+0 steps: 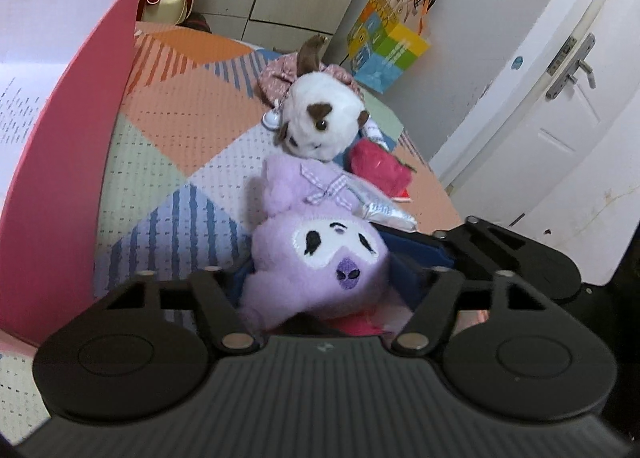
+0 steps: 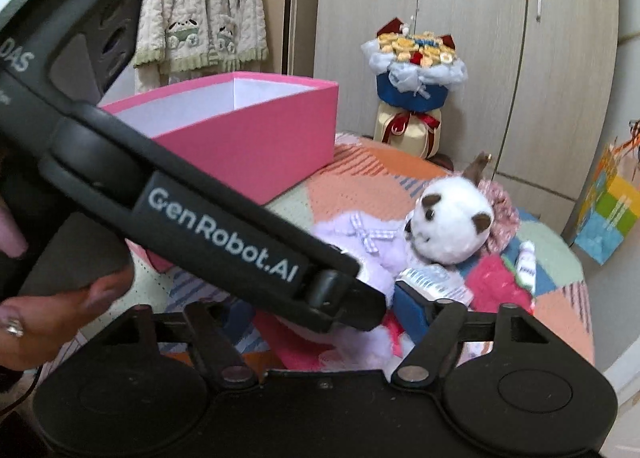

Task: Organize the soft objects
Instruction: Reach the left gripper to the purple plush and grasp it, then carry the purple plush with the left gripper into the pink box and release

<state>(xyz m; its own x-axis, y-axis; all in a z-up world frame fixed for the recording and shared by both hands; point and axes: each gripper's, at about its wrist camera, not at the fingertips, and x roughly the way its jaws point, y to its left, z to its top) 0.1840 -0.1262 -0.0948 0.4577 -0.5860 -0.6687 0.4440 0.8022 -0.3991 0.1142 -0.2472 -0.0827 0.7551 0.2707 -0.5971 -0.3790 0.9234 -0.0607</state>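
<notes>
A purple plush toy (image 1: 320,258) lies face up on the patchwork bedcover (image 1: 192,106). My left gripper (image 1: 326,270) has its blue pads against both sides of the toy's head. In the right wrist view the left gripper (image 2: 340,290) crosses in front, over the plush's lilac body (image 2: 360,234). My right gripper (image 2: 324,310) straddles purple fur and pink cloth; its left pad is hidden, so its grip is unclear. It shows as a black body (image 1: 520,254) in the left wrist view. A white and brown plush (image 1: 324,118) (image 2: 452,218) and a red soft item (image 1: 380,166) lie just beyond.
An open pink box (image 1: 60,178) (image 2: 248,138) stands on the bed to the left. A silver packet (image 1: 384,210) lies beside the purple toy. A colourful gift bag (image 1: 384,46), a bouquet (image 2: 416,70), a wardrobe and a white door (image 1: 560,98) surround the bed. A hand (image 2: 60,318) holds the left gripper.
</notes>
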